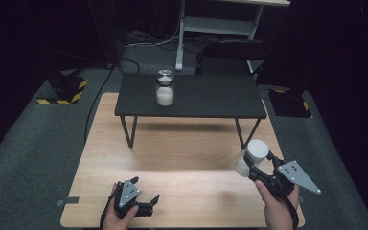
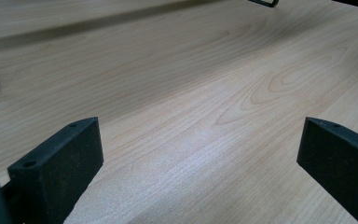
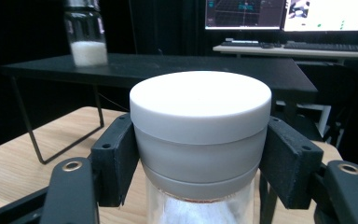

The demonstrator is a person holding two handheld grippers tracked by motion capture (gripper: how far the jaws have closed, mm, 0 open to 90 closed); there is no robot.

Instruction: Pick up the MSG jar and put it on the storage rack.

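Jaws of the right gripper (image 3: pixel 200 161) clamp a white-lidded jar (image 3: pixel 200 126), tilted in the high view; the left gripper (image 2: pixel 200 154) gapes over bare table (image 2: pixel 191 84).

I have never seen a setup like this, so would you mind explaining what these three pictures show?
Gladly. A person stands at a wooden table and holds a hand tool with two black jaws in each hand. The high view looks down from above. There the left gripper sits low at the near edge, and the right gripper is raised off the table. The other two pictures come from small cameras riding on the grippers. The left gripper view looks between its open jaws, with bare wood ahead. The right gripper view shows its jaws clamped on a white-capped jar with white powder inside. A black shelf stands on the table and carries a second jar with a silver lid.
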